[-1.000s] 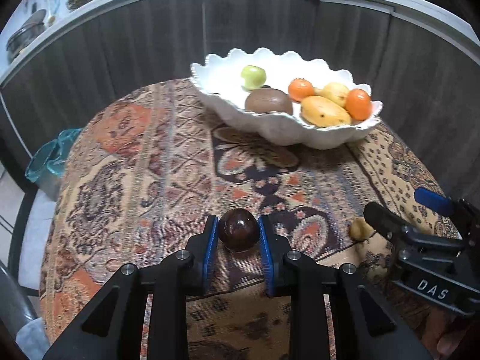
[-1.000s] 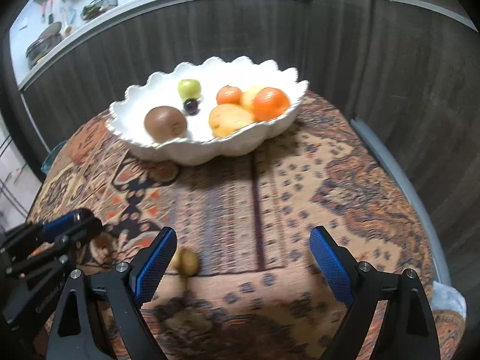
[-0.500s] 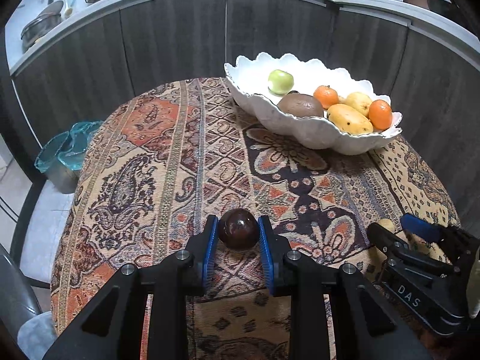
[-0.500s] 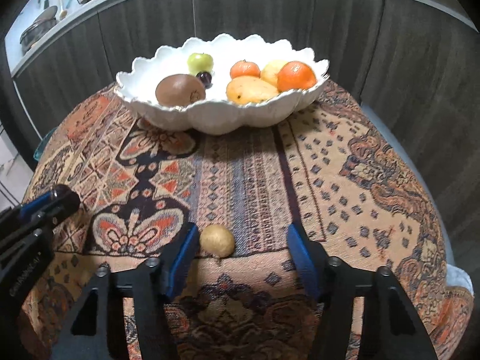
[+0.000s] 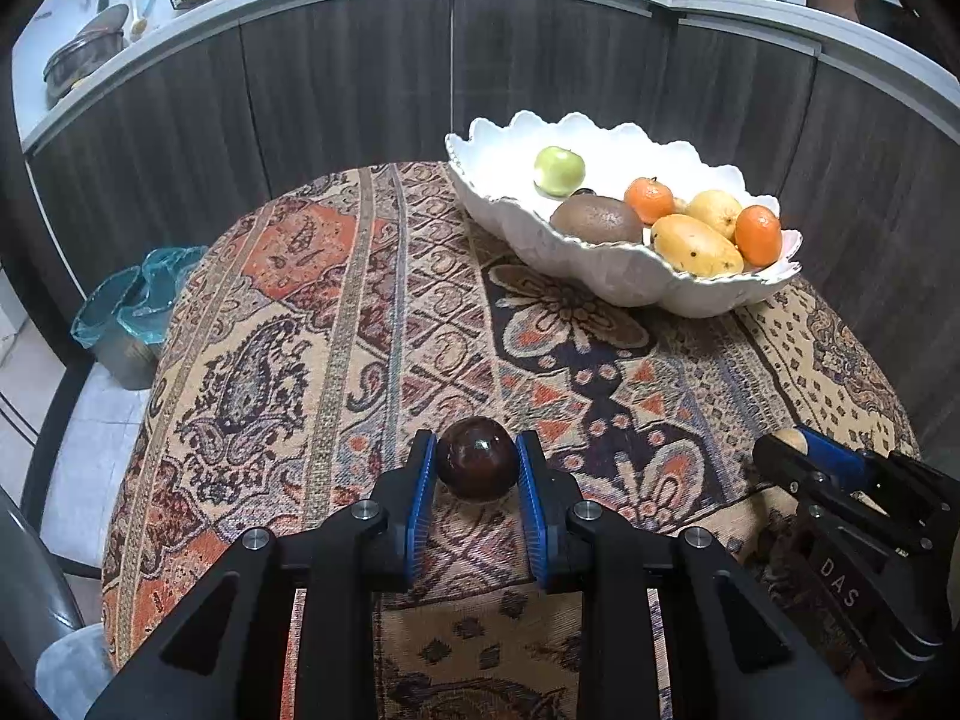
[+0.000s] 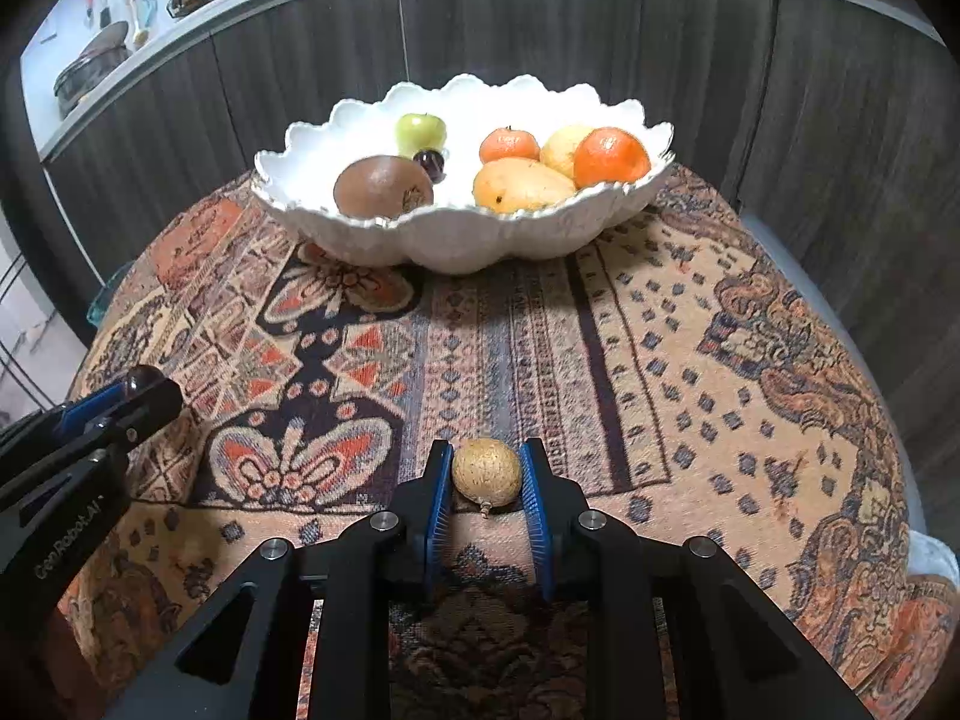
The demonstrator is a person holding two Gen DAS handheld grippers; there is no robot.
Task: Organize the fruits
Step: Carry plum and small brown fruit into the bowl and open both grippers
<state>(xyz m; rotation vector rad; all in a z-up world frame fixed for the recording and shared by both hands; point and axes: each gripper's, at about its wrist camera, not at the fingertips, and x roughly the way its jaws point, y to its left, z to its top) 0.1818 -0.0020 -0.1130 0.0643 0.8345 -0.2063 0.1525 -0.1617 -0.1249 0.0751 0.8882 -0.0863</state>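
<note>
My left gripper (image 5: 477, 468) is shut on a dark red round fruit (image 5: 477, 467) and holds it over the patterned tablecloth. My right gripper (image 6: 486, 474) is shut on a small tan round fruit (image 6: 486, 471) near the table's front. A white scalloped bowl (image 6: 456, 240) stands at the far side; it also shows in the left wrist view (image 5: 606, 276). It holds a green apple (image 6: 420, 129), a brown kiwi (image 6: 383, 186), a small dark fruit (image 6: 429, 162), two oranges, a yellow mango (image 6: 521, 186) and a pale pear. The right gripper shows in the left view (image 5: 798, 450).
The round table's patterned cloth (image 6: 690, 324) drops off at the edges. Dark wood cabinets (image 5: 360, 78) curve behind the table. A bin with a blue liner (image 5: 135, 306) stands on the floor at left. A chair (image 5: 30, 588) is at the near left.
My right gripper moved left over the tan fruit and shut on it. My left gripper, still holding the dark red fruit, pulled back and turned left, so the bowl sits farther right.
</note>
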